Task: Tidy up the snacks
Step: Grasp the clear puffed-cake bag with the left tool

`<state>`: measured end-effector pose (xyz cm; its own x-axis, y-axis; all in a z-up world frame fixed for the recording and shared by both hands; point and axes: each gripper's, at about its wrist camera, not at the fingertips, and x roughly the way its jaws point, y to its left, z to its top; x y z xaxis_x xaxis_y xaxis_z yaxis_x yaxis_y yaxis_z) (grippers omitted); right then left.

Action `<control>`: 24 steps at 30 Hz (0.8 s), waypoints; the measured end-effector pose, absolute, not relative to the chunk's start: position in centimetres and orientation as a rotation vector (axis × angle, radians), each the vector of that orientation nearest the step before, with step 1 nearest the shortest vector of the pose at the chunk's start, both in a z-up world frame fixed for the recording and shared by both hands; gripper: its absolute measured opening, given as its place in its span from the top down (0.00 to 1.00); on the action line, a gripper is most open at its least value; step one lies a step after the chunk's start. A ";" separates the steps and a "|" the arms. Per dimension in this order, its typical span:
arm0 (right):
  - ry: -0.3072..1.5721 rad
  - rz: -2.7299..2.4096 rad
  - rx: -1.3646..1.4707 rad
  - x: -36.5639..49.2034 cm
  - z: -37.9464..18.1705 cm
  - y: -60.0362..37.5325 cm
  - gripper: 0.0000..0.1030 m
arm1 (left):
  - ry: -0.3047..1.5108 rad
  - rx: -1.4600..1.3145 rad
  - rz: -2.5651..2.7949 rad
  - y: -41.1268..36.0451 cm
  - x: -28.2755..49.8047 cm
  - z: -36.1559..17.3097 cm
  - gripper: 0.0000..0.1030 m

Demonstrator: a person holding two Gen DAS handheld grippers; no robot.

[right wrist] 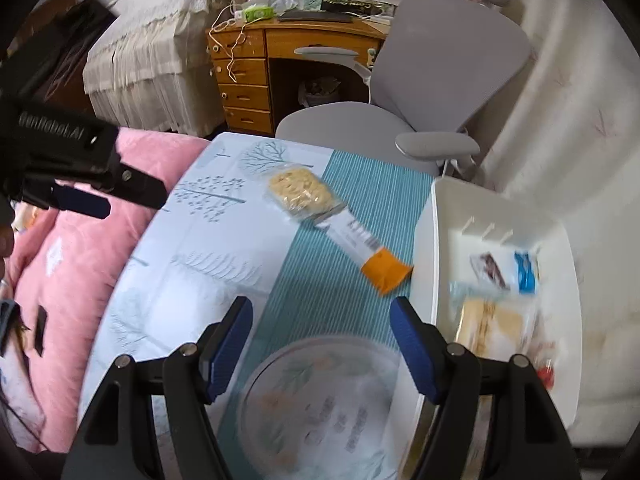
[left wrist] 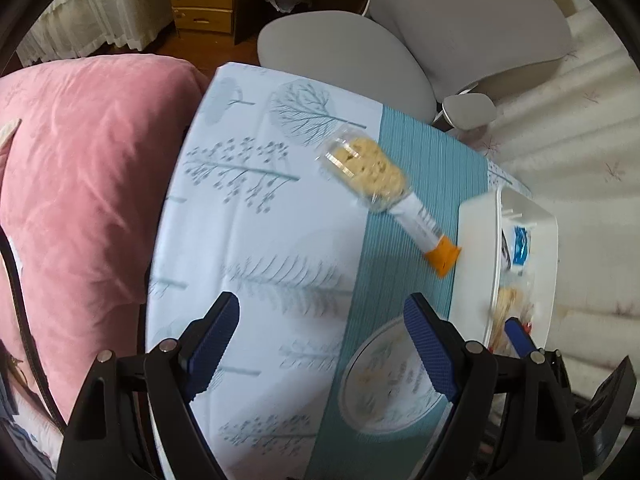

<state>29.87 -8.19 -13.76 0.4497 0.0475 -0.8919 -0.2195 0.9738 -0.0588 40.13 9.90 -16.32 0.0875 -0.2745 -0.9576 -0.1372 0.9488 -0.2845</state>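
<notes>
A clear pack of yellow biscuits (left wrist: 370, 168) lies on the table, also in the right wrist view (right wrist: 298, 190). A long white snack packet with an orange end (left wrist: 430, 240) lies beside it, touching the white bin (left wrist: 474, 240); both show in the right view, packet (right wrist: 364, 252) and bin (right wrist: 424, 240). The bin holds several wrapped snacks (right wrist: 492, 320). A round lidded tub (right wrist: 320, 404) stands near me, also in the left view (left wrist: 384, 384). My left gripper (left wrist: 322, 344) is open and empty above the table. My right gripper (right wrist: 322, 344) is open and empty above the tub.
The small table has a pale tree-print cloth (left wrist: 248, 216) with a teal striped band. A pink quilt (left wrist: 88, 168) lies left of it. A grey office chair (right wrist: 432, 80) and a wooden desk (right wrist: 256, 76) stand behind. A white bedcover (right wrist: 580, 140) is on the right.
</notes>
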 end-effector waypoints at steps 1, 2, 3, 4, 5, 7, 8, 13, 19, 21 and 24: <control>1.089 0.169 -0.183 30.6 -14.0 -8.2 0.30 | 1.487 -0.343 -0.108 9.5 41.1 -16.7 0.19; 1.083 0.173 -0.192 31.5 -14.4 -8.1 0.30 | 1.480 -0.348 -0.108 9.0 41.9 -17.0 0.19; 1.077 0.178 -0.197 32.1 -14.7 -8.1 0.30 | 1.466 -0.360 -0.106 8.7 42.7 -17.2 0.19; 1.069 0.183 -0.205 32.8 -15.1 -8.0 0.30 | 1.451 -0.374 -0.098 8.3 43.6 -17.6 0.19; 1.065 0.184 -0.211 33.3 -15.3 -7.9 0.30 | 1.443 -0.379 -0.089 8.0 44.3 -17.9 0.19; 1.067 0.177 -0.230 34.8 -16.4 -7.8 0.30 | 1.448 -0.379 -0.070 7.2 46.2 -19.0 0.19; 1.068 0.172 -0.237 35.4 -16.8 -7.8 0.30 | 1.455 -0.378 -0.068 6.8 47.1 -19.6 0.19; 1.057 0.171 -0.242 37.6 -18.5 -7.9 0.30 | 1.490 -0.361 -0.078 4.8 50.0 -22.7 0.19; 1.088 0.187 -0.225 39.6 -20.4 -8.5 0.30 | 1.478 -0.419 -0.085 3.8 51.0 -25.8 0.19; 1.113 0.184 -0.219 40.2 -21.1 -8.8 0.30 | 1.482 -0.436 -0.069 3.7 51.2 -26.6 0.19; 1.150 0.176 -0.223 40.9 -22.0 -9.0 0.30 | 1.475 -0.440 -0.038 3.4 51.5 -27.6 0.19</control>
